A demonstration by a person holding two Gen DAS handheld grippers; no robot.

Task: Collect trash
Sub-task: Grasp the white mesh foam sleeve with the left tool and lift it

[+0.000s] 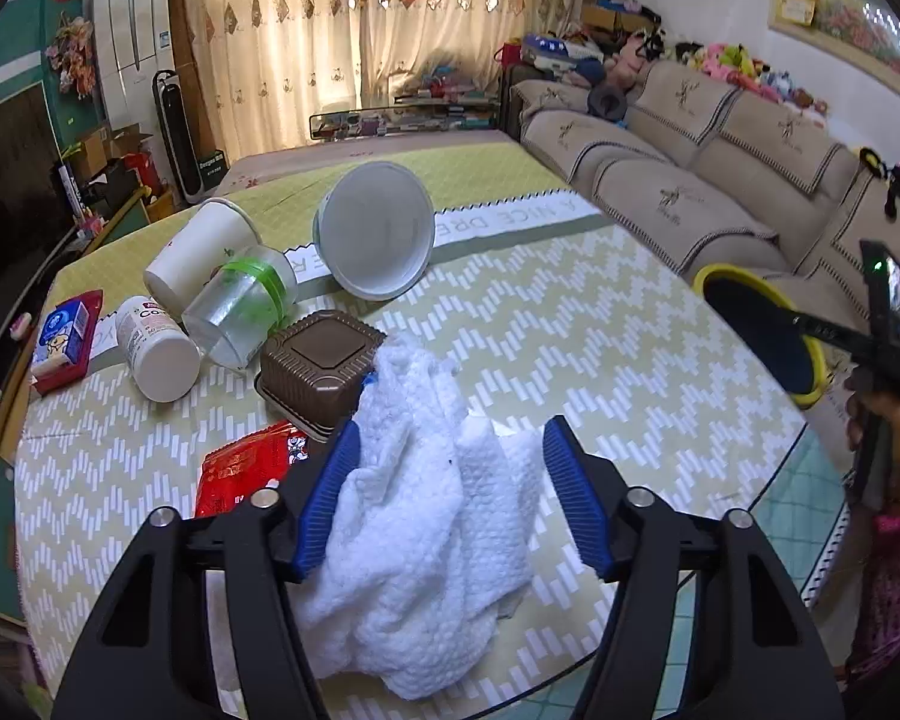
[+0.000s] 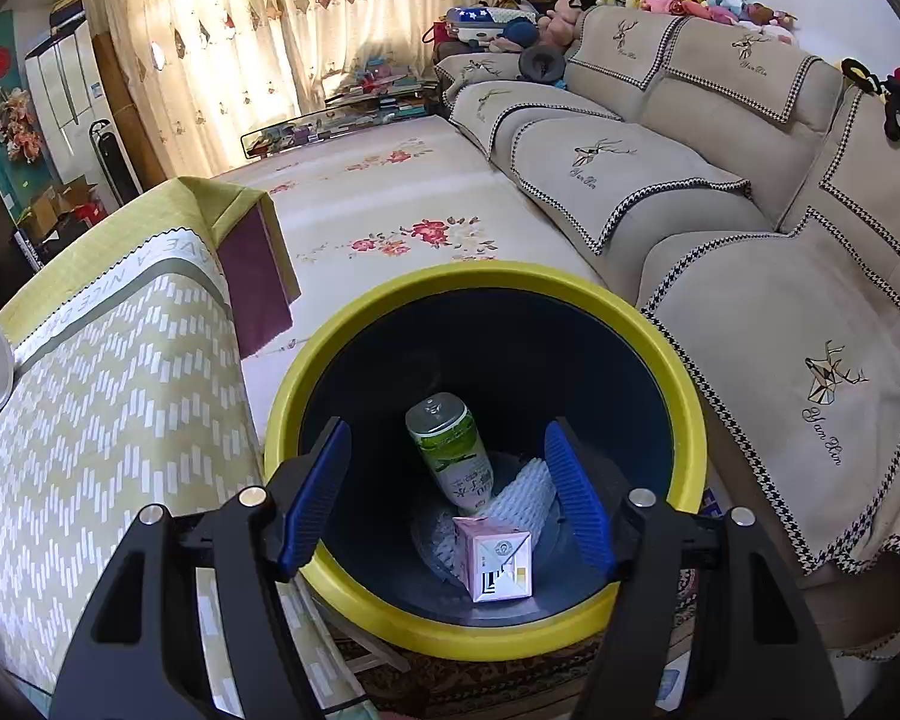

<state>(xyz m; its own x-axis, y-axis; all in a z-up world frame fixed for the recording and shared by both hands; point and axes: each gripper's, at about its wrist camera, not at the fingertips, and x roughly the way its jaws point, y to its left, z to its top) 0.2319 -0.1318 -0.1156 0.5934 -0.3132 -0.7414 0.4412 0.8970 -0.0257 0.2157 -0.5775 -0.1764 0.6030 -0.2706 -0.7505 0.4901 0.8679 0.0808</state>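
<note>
The table (image 1: pixel 570 324) wears a green zigzag cloth with a pale band printed "A NICE DRE…", the rest hidden. Beside the table's edge, between it and the beige sofa (image 2: pixel 750 276) whose covers read "Yan Bin", stands the yellow-rimmed trash bin (image 2: pixel 684 420). In the bin lie a green-and-white drink can (image 2: pixel 453 450) with Chinese writing, a white foam net sleeve (image 2: pixel 522 495) and a pink carton (image 2: pixel 498 564). The right gripper (image 2: pixel 447 498) hangs over the bin's mouth, its jaws apart and holding nothing.

On the table, nearest its front edge, a crumpled white paper towel (image 1: pixel 426 516) sits between the jaws of the left gripper (image 1: pixel 450 495); the left blue pad touches it, the right pad stands clear, so it is not clamped. Behind the towel is a brown square box (image 1: pixel 321 369), left of it a red wrapper (image 1: pixel 246 468). Further back lie a white bowl (image 1: pixel 378 228) on its side, a white paper cup (image 1: pixel 201 258), a clear jar with green tape (image 1: pixel 240 312), a white bottle (image 1: pixel 156 348) lettered "Co…", and a blue-and-white carton (image 1: pixel 63 336).
</note>
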